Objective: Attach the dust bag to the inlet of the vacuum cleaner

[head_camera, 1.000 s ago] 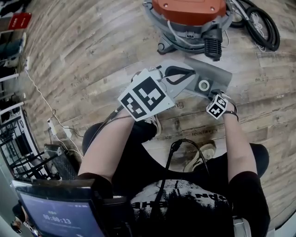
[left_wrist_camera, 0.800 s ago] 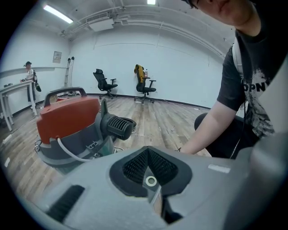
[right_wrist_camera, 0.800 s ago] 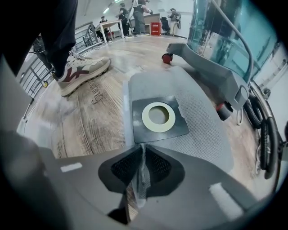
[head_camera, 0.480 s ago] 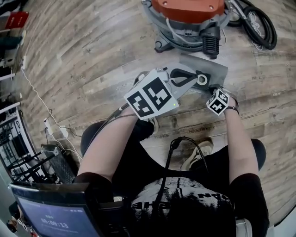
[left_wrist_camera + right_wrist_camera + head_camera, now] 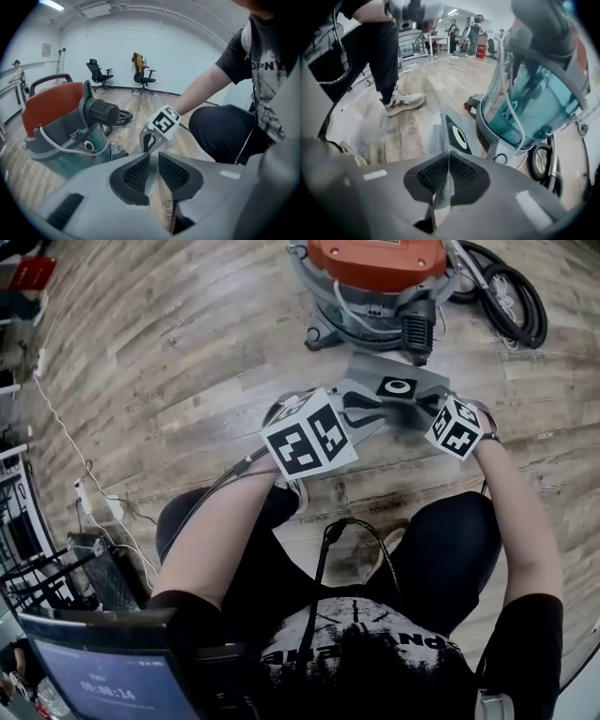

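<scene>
R gripper [image 5: 449, 171] now pinching dust bag [image 5: 370, 379] edge tight. Bag raised to 1 o'clock, near vac [image 5: 375, 277] at 12. L gripper [image 5: 151, 171] jaws just eased apart, bag edge loose between. Looks like handover to R; attach not begun.

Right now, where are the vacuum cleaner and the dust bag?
vacuum cleaner [image 5: 375, 254], head view, on its orange lid.
dust bag [image 5: 382, 387], head view, on its black collar.

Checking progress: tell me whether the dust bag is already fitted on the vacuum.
No, the dust bag shows its round opening empty, short of the vacuum.
</scene>
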